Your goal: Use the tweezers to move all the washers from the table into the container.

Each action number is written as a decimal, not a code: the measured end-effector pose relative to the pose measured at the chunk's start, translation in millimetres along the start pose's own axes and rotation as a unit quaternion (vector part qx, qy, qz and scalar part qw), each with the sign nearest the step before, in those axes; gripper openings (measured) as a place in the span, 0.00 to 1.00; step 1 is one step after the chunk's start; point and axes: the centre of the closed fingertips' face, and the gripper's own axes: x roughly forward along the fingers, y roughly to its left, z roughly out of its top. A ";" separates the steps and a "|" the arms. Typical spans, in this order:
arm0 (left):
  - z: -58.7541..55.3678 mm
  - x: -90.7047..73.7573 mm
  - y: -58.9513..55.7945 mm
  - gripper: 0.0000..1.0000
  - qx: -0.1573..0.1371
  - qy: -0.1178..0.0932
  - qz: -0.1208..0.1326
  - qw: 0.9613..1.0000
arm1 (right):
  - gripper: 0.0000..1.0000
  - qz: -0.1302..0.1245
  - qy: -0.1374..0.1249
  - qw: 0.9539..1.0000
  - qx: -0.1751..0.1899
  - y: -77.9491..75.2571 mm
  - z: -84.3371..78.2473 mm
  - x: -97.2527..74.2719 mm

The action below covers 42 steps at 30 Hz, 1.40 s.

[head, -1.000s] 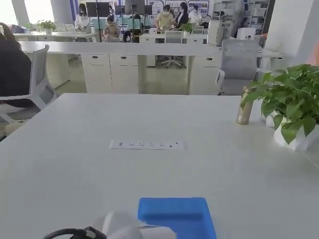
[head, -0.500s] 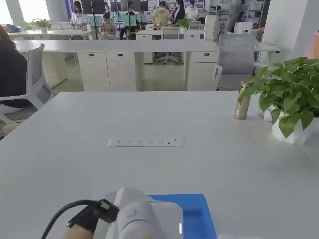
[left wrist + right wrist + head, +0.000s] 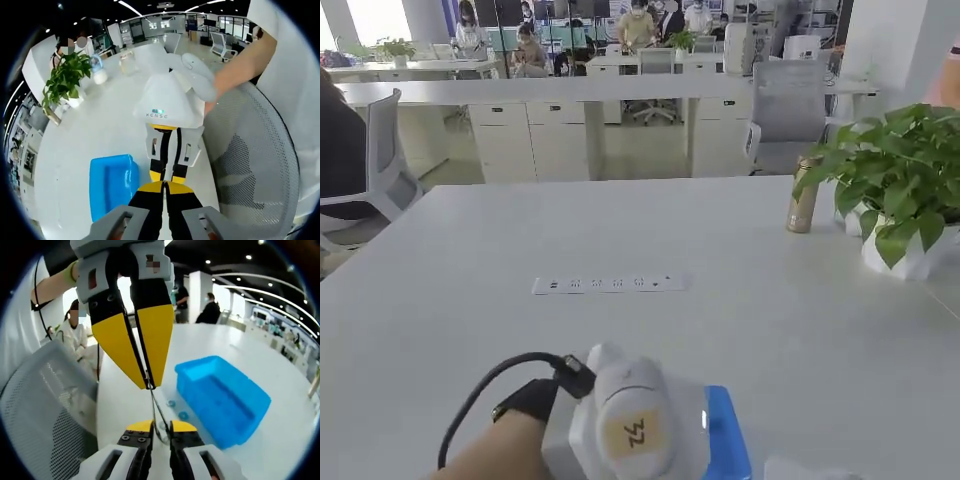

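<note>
Evidently the right hand-held gripper [image 3: 161, 428] and the left hand-held gripper [image 3: 148, 384] are both clenched on the tweezers [image 3: 156, 409], tip to tip, likely to reseat the hold. Two washers [image 3: 171, 403] lie on the counter [image 3: 122, 402], just beside the blue container [image 3: 220, 400].

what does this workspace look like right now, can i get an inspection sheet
surface: white table
job's things: tweezers between the two grippers; two washers on the table beside the blue container
clutter: power strip, bottle, potted plant
grippers: left gripper shut on tweezers; right gripper jaws flank them, grip unclear
cables: black cable by a hand
surroundings: mesh chair, desks, people
</note>
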 end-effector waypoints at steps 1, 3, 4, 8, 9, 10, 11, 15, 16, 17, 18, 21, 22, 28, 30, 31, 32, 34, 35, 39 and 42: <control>0.7 0.4 0.4 0.00 0.001 0.001 -0.002 1.000 | 0.08 0.001 -0.006 1.000 -0.006 -0.4 3.7 -2.4; 1.9 1.5 1.3 0.00 -0.001 0.002 -0.009 1.000 | 0.07 0.009 -0.012 1.000 -0.005 0.0 10.2 -7.3; 1.8 2.6 1.4 0.00 -0.005 0.004 -0.015 1.000 | 0.06 0.011 -0.009 1.000 -0.006 0.0 10.7 -8.1; 3.9 4.9 13.1 0.00 0.003 -0.003 0.012 1.000 | 0.03 0.006 0.002 1.000 -0.013 -5.2 7.1 -6.0; 5.8 4.5 19.2 0.04 0.010 -0.014 0.038 0.999 | 0.03 0.008 0.004 1.000 -0.011 -6.6 6.8 -6.2; 5.8 4.1 18.5 0.12 -0.006 -0.023 0.043 0.999 | 0.03 0.031 0.011 0.999 0.012 0.2 5.4 -6.4; 5.0 2.4 16.6 0.15 -0.037 -0.033 0.041 0.998 | 0.03 0.025 0.009 1.000 0.009 -2.8 6.0 -5.4; 1.1 -9.7 21.9 0.19 -0.102 -0.085 0.076 0.988 | 0.02 0.017 0.010 1.000 0.008 -4.5 4.6 -5.1; -0.9 -12.8 22.3 0.22 -0.116 -0.094 0.083 0.985 | 0.02 0.013 0.007 1.000 0.018 -5.4 4.7 -5.3; -5.6 -17.9 22.2 0.24 -0.138 -0.106 0.094 0.980 | 0.02 0.012 0.006 1.000 0.026 -5.9 4.7 -6.0; -9.3 -20.9 21.4 0.25 -0.151 -0.112 0.100 0.977 | 0.02 0.010 0.005 0.999 0.032 -6.6 4.6 -6.3; -19.6 -29.9 16.1 0.28 -0.191 -0.134 0.118 0.965 | 0.02 0.007 0.005 0.999 0.041 -7.8 4.3 -7.6; -23.4 -32.4 11.8 0.30 -0.209 -0.141 0.121 0.960 | 0.02 0.007 0.006 0.999 0.042 -7.8 4.3 -7.6; -36.5 -44.0 -0.7 0.39 -0.267 -0.175 0.161 0.934 | 0.02 0.003 0.012 0.999 0.043 -8.1 4.4 -5.6; -40.0 -46.8 -3.2 0.45 -0.279 -0.181 0.173 0.927 | 0.02 0.001 0.012 0.999 0.047 -8.8 4.3 -5.1; -41.6 -48.6 -3.2 0.51 -0.287 -0.186 0.182 0.922 | 0.02 0.000 0.013 0.999 0.048 -8.9 4.0 -5.1; -42.9 -50.0 -6.1 0.55 -0.296 -0.193 0.185 0.917 | 0.02 -0.002 0.014 0.999 0.049 -9.3 3.4 -5.1; -46.3 -52.4 -9.4 0.58 -0.317 -0.202 0.192 0.907 | 0.02 -0.004 0.014 0.999 0.052 -9.5 3.1 -4.8; -47.0 -53.9 -10.2 0.60 -0.318 -0.208 0.198 0.904 | 0.02 -0.005 0.014 0.998 0.053 -9.4 3.4 -5.1; -50.6 -57.8 -15.5 0.68 -0.345 -0.236 0.219 0.882 | 0.02 -0.010 0.017 0.998 0.057 -9.9 3.5 -5.4; -53.6 -59.2 -18.4 0.81 -0.357 -0.252 0.237 0.868 | 0.02 -0.011 0.019 0.998 0.058 -9.0 3.6 -5.7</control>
